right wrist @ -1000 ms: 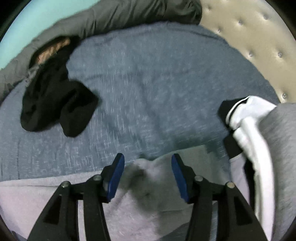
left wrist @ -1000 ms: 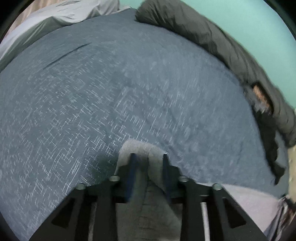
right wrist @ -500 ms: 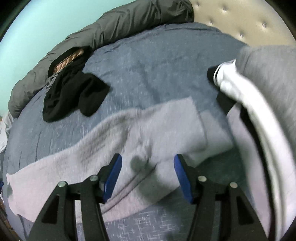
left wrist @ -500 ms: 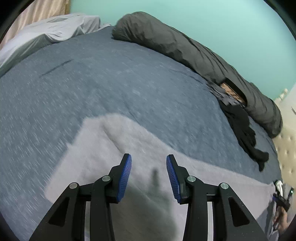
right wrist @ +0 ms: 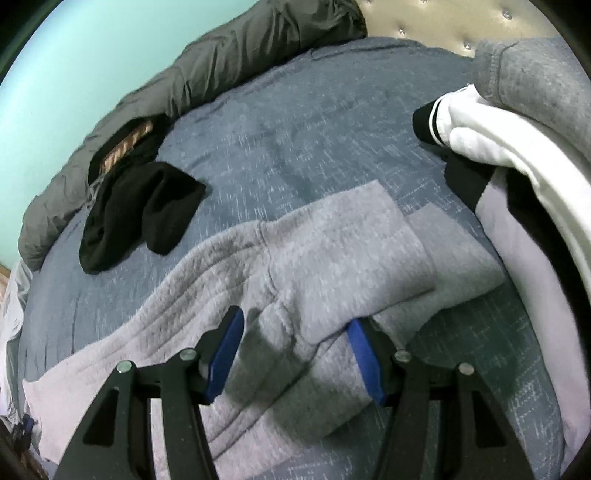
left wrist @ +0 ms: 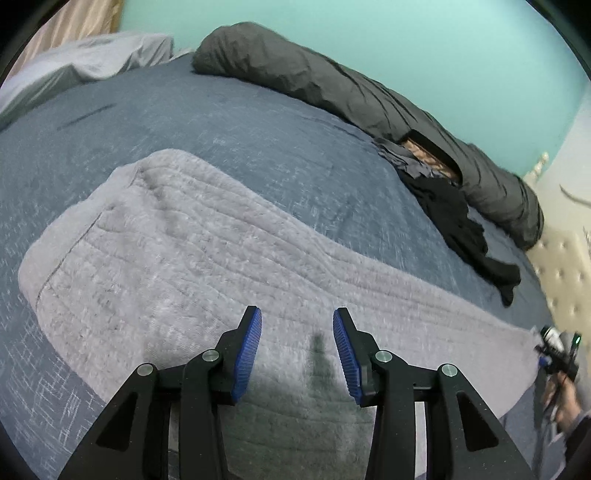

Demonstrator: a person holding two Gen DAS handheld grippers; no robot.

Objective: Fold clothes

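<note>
Grey fleece garment point(left wrist: 192, 254) spread lengthwise across a blue-grey bedspread point(left wrist: 258, 140), one end folded over itself in the right wrist view point(right wrist: 332, 258). Left gripper point(left wrist: 297, 354) hovers above the garment, blue pads spread, nothing between them. Right gripper point(right wrist: 295, 360) has its jaws closing, a fold of the grey fabric lying between the pads; contact with the pads cannot be told. Black garment point(right wrist: 136, 214) lies crumpled near a dark rolled duvet point(right wrist: 221, 70). White and grey clothes point(right wrist: 517, 122) are piled at the right edge, beside the tufted headboard point(right wrist: 424, 18).
</note>
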